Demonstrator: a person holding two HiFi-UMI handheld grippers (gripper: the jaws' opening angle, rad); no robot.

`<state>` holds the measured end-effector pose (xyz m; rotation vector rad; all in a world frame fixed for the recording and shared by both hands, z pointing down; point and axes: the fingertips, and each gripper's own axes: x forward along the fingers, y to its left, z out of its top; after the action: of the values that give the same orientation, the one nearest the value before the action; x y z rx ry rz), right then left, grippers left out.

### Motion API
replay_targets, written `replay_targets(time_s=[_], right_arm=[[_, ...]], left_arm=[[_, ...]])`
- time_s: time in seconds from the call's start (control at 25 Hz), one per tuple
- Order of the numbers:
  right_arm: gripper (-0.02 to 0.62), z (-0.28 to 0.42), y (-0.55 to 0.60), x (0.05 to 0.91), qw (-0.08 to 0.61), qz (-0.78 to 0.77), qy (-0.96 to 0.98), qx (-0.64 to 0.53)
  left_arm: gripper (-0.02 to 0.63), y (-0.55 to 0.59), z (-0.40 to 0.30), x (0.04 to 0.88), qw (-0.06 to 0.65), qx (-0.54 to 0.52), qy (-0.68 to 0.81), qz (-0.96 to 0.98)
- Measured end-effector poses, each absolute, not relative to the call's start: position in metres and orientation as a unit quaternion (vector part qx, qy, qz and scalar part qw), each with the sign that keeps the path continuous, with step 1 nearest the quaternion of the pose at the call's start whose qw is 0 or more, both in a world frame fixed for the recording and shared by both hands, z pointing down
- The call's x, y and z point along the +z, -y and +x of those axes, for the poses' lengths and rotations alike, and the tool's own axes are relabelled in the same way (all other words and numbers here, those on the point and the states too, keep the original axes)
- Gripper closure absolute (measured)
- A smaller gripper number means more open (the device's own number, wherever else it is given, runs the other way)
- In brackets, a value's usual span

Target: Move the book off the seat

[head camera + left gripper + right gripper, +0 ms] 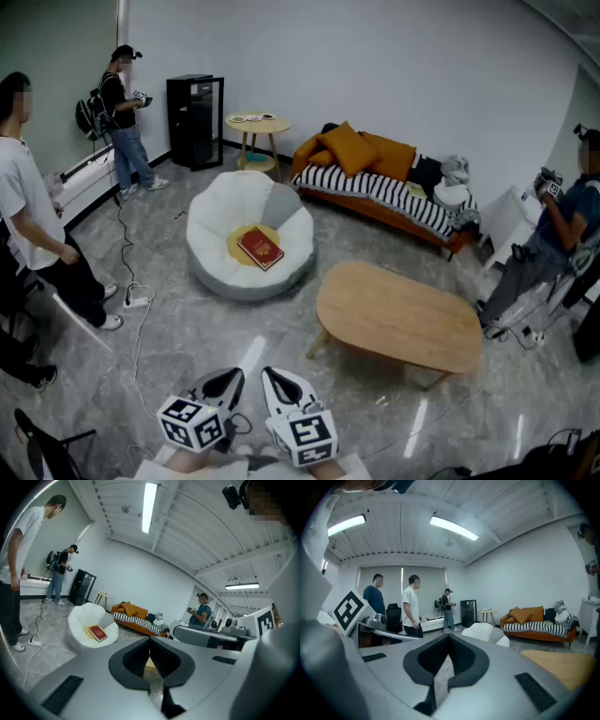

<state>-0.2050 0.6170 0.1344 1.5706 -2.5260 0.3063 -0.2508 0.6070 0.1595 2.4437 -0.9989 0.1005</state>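
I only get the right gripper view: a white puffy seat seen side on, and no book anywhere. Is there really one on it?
Observer: Yes. The head view shows a red book lying flat on a yellow cushion in the hollow of the beanbag seat.
Operator: And the other claw thing, is it carrying anything?
Observer: No. The left gripper has its fingers shut together, with nothing between them.
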Motion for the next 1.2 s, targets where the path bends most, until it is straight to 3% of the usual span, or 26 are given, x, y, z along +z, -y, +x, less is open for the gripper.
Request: replay_targets(time_s=[0.6, 1.2], right_arm=[[0.583, -0.214, -0.632, 0.133, 0.024, 0.501, 0.854, 0.14], [0.583, -0.242, -0.62, 0.148, 0.058, 0.545, 0.825, 0.138]], left_arm=[[0.598, -0.616, -0.263, 0.153, 0.252, 0.029, 0.361, 0.898], [0.598, -0.599, -0.288, 0.157, 0.262, 0.02, 0.329, 0.907]])
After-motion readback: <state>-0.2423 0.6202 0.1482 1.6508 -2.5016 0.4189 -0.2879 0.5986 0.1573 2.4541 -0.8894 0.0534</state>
